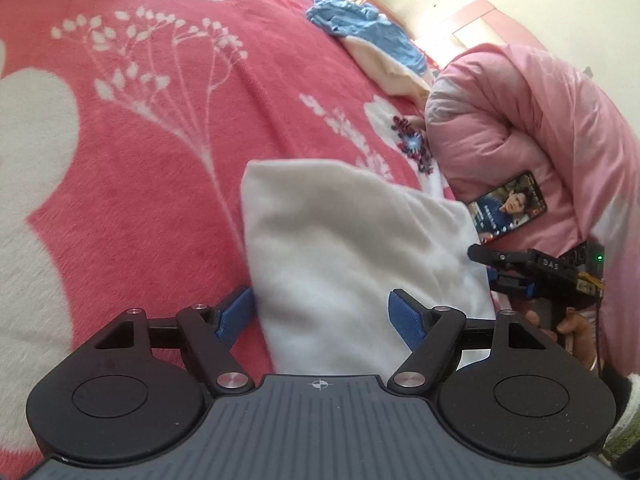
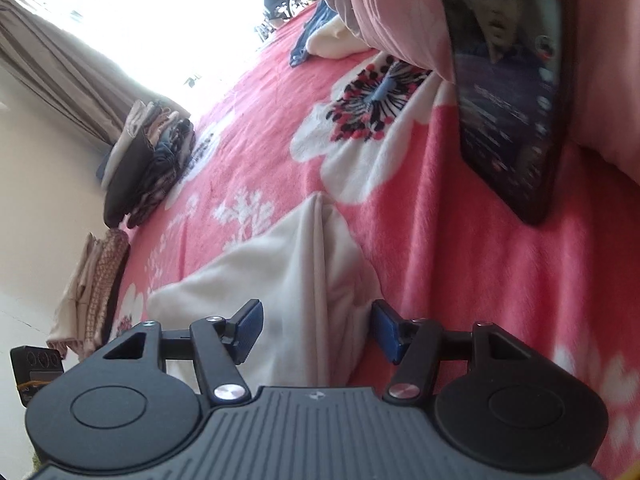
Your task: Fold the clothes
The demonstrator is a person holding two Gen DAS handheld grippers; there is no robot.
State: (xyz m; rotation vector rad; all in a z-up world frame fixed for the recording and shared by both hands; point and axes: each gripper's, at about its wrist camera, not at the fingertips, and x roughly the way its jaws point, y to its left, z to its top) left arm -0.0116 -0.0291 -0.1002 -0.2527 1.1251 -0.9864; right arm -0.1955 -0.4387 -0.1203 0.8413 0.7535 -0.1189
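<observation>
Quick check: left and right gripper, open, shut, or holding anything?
Left gripper: open, white garment between its fingers, ungripped.
Right gripper: open over the garment, ungripped.

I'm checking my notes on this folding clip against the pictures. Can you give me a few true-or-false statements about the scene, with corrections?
1. The white cloth lies on a red flowered blanket. True.
2. The left hand-held gripper is clamped shut on the cloth. False: its jaws stand open, one on each side of the cloth.
3. A phone with a lit screen leans on the pink quilt. True.
4. The blue garment lies between the jaws of the right hand-held gripper. False: it lies far up the blanket; the white cloth is between those open jaws.
5. Folded stacks sit at the blanket's edge. True.
</observation>
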